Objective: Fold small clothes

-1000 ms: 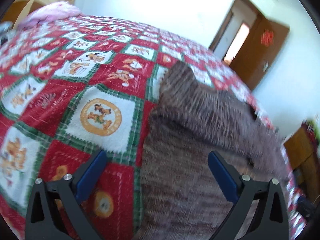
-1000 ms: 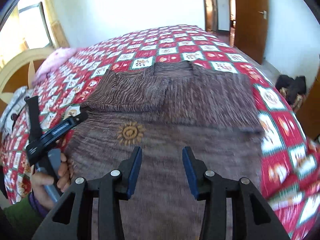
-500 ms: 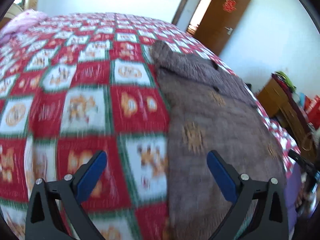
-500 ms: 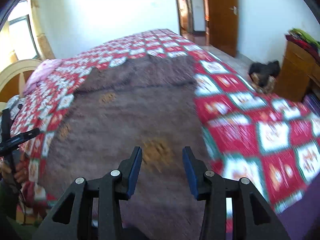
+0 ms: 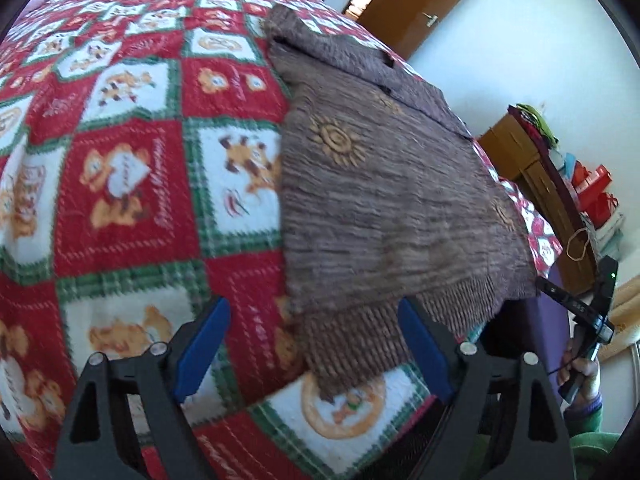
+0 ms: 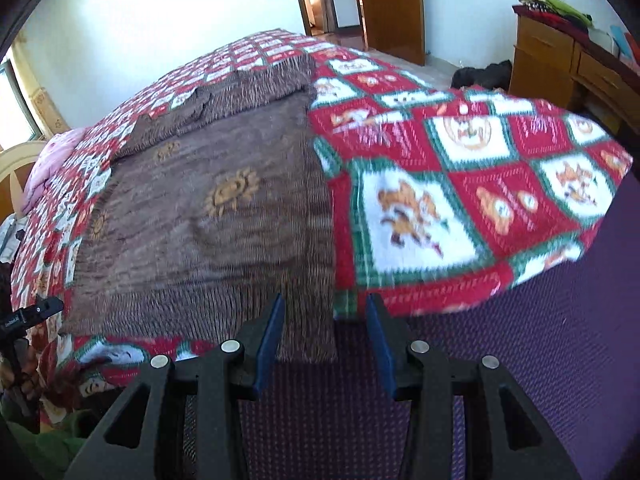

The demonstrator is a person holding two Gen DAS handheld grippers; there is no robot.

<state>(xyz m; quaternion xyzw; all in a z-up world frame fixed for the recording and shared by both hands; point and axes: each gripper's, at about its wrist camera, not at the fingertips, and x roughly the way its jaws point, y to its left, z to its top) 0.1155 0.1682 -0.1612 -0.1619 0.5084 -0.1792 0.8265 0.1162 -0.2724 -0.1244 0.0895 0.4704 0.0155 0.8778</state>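
Note:
A brown knitted sweater (image 5: 384, 184) with orange sun motifs lies flat on the bed, sleeves folded across its far end, ribbed hem hanging over the near edge. It also shows in the right wrist view (image 6: 208, 216). My left gripper (image 5: 316, 344) is open wide, its fingers astride the hem's left corner. My right gripper (image 6: 324, 336) is open, its fingers on either side of the hem's right corner at the bed edge. Neither holds the cloth.
A red, white and green cartoon-print blanket (image 5: 132, 184) covers the bed; it also shows in the right wrist view (image 6: 460, 200). A purple mattress side (image 6: 540, 360) lies below. A wooden cabinet (image 6: 560, 60) and brown door (image 6: 388, 4) stand at the right.
Both grippers have drawn back from over the sweater's middle to its hem at the near bed edge. Both stayed open.

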